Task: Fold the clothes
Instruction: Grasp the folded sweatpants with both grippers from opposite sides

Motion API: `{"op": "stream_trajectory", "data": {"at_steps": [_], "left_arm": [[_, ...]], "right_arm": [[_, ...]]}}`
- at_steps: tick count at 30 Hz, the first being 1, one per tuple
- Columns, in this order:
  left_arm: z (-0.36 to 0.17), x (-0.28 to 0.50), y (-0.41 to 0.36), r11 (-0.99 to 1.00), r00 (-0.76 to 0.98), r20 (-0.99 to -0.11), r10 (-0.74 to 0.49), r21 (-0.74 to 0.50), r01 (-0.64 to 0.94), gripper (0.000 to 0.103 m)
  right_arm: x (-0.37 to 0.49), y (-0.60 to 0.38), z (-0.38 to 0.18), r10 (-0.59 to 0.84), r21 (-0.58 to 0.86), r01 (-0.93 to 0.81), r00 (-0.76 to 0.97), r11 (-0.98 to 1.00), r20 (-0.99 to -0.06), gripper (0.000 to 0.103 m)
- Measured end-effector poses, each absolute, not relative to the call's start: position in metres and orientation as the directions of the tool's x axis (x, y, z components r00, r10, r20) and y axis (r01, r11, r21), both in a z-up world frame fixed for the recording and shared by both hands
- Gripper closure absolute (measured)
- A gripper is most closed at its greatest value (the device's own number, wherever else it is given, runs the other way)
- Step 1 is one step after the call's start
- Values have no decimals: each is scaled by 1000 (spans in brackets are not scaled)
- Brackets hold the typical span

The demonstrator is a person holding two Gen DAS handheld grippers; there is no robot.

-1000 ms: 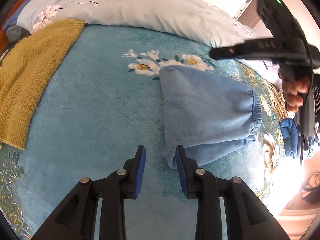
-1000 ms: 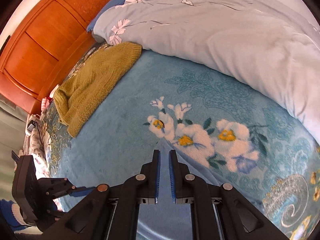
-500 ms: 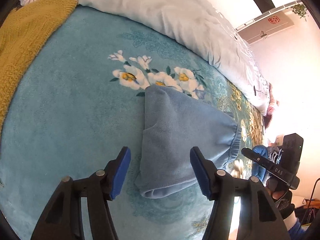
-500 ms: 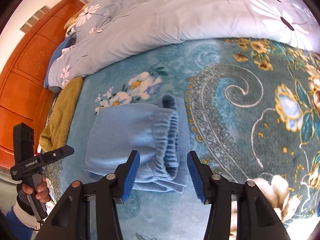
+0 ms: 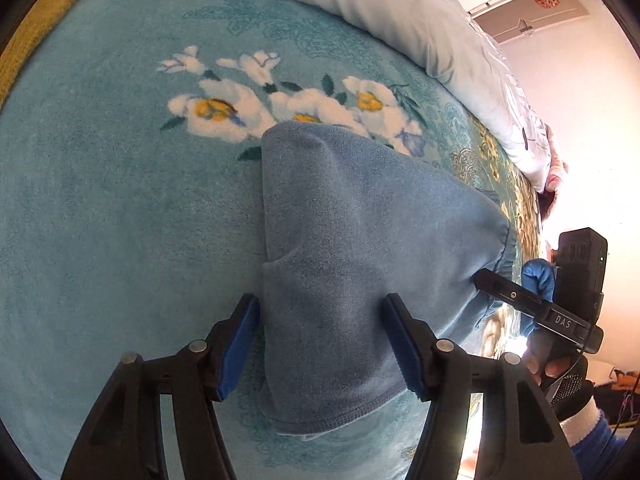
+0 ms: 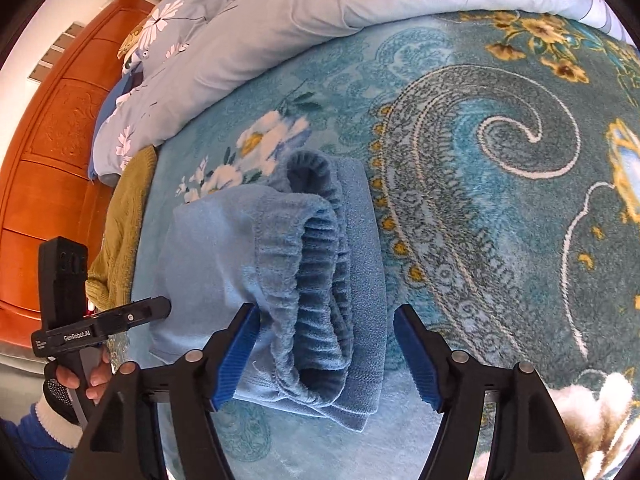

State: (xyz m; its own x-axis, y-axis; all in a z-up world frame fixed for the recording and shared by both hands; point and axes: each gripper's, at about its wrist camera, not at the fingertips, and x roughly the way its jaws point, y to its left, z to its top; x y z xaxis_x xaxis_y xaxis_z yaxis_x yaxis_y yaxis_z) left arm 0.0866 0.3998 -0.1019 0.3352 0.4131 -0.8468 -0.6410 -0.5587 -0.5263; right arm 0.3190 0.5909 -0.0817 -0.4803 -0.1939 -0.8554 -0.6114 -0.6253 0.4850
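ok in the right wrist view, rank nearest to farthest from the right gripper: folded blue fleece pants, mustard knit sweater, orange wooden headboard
1. Folded blue fleece pants: between the open fingers of the right gripper.
2. Mustard knit sweater: left, beyond the pants.
3. Orange wooden headboard: far left, behind the sweater.

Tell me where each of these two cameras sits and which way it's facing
Left wrist: rides the left gripper, jaws open, looking across the folded blue garment towards the duvet; the right gripper and its hand show.
Right wrist: rides the right gripper, jaws open, facing the garment's elastic waistband; the left gripper and its hand show.
Shared: garment, teal floral blanket, duvet, yellow sweater.
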Motion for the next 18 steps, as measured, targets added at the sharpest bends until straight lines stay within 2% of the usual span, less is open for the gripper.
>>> {"op": "stream_trajectory", "data": {"at_steps": [4, 10, 18], "left_arm": [[-111, 86, 396, -570, 372, -822, 431, -568, -594, 38], [-109, 90, 395, -543, 381, -810, 446, -583, -604, 38], [-106, 78, 401, -553, 374, -798, 474, -599, -578, 38]], "right_arm": [[318, 594, -88, -223, 523, -605, -501, -600, -836, 29], [314, 594, -88, -260, 557, -576, -518, -598, -815, 30], [319, 597, -83, -245, 550, -585, -520, -596, -818, 32]]}}
